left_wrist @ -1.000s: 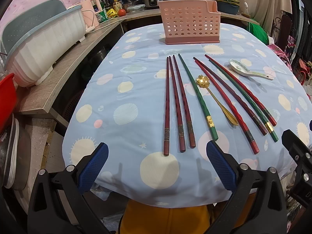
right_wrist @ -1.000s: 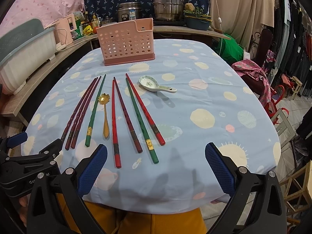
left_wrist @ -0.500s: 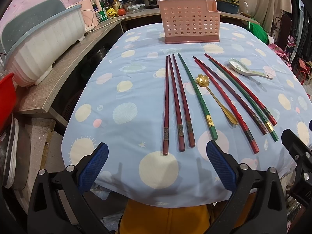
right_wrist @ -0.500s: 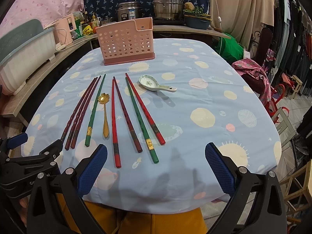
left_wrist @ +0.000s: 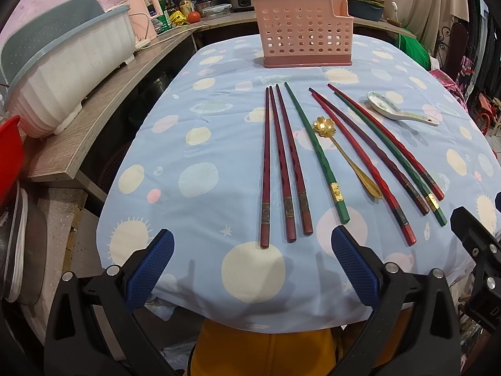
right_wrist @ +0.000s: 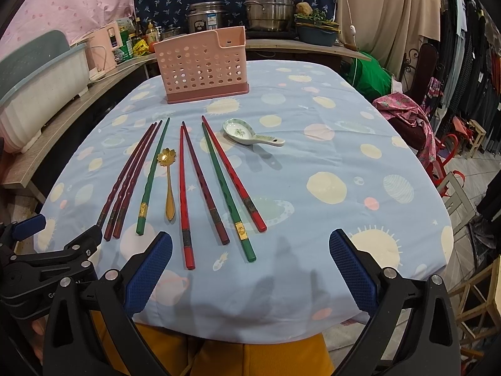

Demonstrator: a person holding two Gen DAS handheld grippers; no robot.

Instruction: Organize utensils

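While both tools hung at the near edge of the worktop [right_wrist: 360, 144], nothing looked sorted yet. The left gripper [left_wrist: 250, 269] had its jaws spread wide and empty, and the right gripper [right_wrist: 250, 266] stood the same way, clear of every piece. The pink holder [right_wrist: 203, 65] stood upright at the far end of the blue cloth, and I could see nothing poking above its rim. All the utensils lay flat between it and the person: three dark red chopsticks [left_wrist: 281, 163] close together on the left, a green chopstick [left_wrist: 316, 153] just beside them, the gold spoon [left_wrist: 341, 153] next, then four more chopsticks [right_wrist: 216, 181] fanned out, and the ceramic spoon [right_wrist: 247, 133] off to the right. By my reckoning the whole job remained, each piece needing a lift into the holder.
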